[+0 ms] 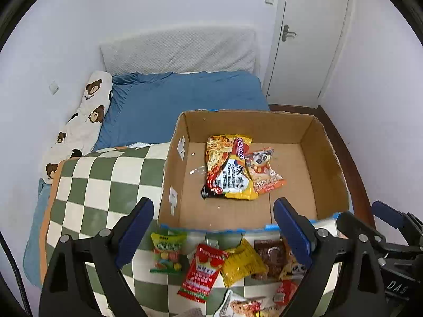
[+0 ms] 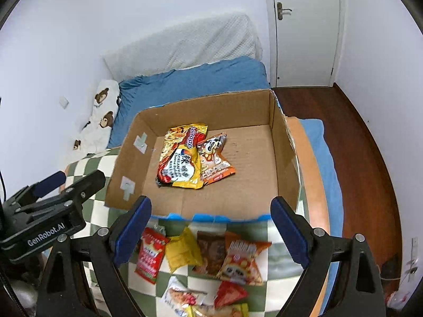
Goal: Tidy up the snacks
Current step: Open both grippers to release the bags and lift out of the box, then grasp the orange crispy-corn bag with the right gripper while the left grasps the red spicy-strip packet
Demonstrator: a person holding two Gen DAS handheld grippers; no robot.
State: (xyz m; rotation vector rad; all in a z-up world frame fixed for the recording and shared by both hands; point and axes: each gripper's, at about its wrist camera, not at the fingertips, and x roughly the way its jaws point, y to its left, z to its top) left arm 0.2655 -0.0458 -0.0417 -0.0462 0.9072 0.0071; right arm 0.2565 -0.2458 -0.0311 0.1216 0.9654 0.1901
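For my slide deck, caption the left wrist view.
Open left claw hovers over loose snacks, before a cardboard box holding two packets.
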